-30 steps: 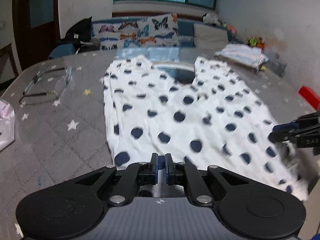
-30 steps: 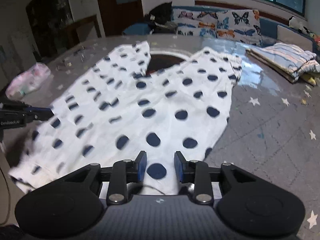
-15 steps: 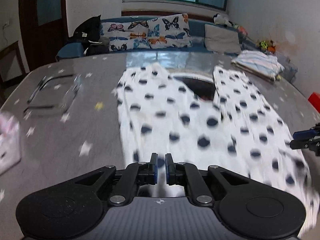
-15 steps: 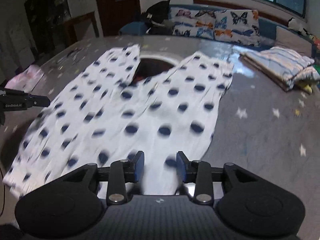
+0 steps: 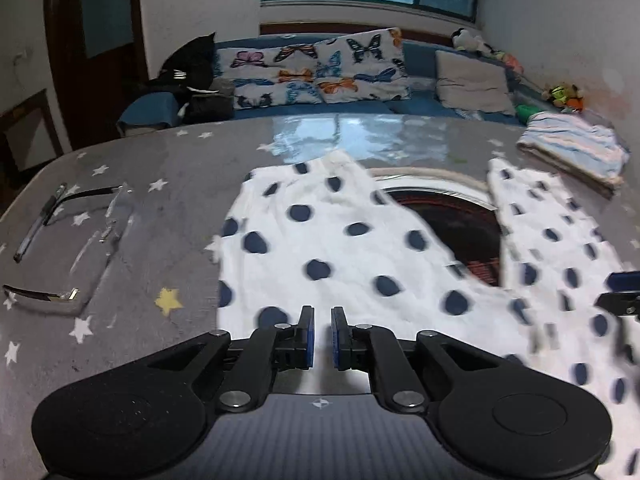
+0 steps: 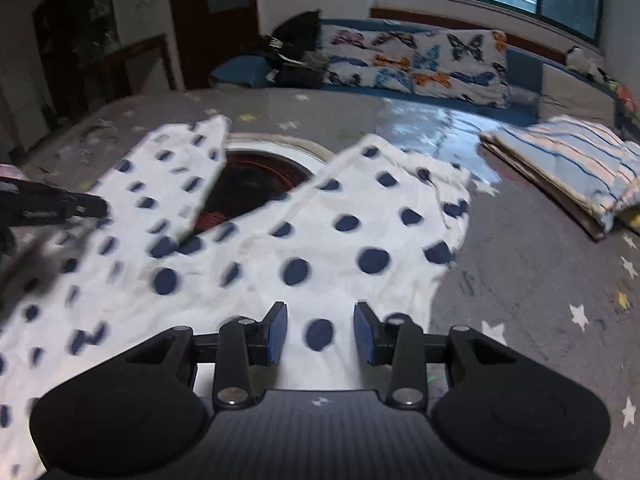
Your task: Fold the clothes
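1. The polka-dot garment (image 5: 360, 248) is spread flat on the grey star-print table (image 5: 168, 184), two long flaps running away from the cameras with a dark round opening (image 5: 448, 224) showing in the gap between them. Looks like shorts or trousers, can't say for sure.
2. Its long axis runs from the grippers toward the window, so the near hem is right under both tools.
3. Left gripper (image 5: 322, 338) sits over the near left part of the hem, jaws almost together. No cloth visibly between the pads, so I can't tell if it's pinching anything.
4. Right gripper (image 6: 320, 332) is over the near right part, jaws have just been opening, nothing between them, just fabric below.
5. Each hand is nearest its own flap, so my guess is a lengthwise fold, one flap onto the other.
6. Further out: glasses (image 5: 68, 248) on the left, a folded striped pile (image 6: 568, 168) on the right.
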{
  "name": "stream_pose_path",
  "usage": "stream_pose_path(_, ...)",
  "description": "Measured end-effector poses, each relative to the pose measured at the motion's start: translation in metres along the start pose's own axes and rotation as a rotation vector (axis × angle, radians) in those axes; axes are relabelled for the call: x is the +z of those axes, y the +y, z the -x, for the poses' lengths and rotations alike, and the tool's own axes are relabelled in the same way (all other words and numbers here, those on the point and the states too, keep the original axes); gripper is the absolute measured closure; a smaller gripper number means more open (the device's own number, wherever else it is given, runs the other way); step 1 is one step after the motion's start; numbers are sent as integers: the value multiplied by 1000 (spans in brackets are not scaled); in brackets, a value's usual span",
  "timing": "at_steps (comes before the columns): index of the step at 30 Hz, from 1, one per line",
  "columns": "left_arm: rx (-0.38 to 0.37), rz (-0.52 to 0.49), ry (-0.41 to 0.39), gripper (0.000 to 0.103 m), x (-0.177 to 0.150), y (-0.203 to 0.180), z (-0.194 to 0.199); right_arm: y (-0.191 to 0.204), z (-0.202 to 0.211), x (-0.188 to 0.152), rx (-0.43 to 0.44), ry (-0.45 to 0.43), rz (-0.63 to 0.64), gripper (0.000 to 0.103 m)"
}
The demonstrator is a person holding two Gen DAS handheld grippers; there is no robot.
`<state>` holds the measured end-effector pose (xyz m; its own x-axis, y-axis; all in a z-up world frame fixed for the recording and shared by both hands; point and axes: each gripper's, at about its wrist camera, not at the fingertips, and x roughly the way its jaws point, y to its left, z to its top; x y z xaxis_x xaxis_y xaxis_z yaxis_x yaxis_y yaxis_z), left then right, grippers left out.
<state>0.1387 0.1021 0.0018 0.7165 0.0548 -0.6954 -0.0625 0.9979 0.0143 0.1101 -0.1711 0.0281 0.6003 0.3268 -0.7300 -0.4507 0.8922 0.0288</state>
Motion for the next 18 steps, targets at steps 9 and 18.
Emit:
stream_pose_path(9,135,19,-66,96,-17,17,10,-13,8,-14,-103,-3,-24,66)
stream_pose_path(18,233,100,-34,91,-8,34,12,-20,22,-14,-109,22,-21,66)
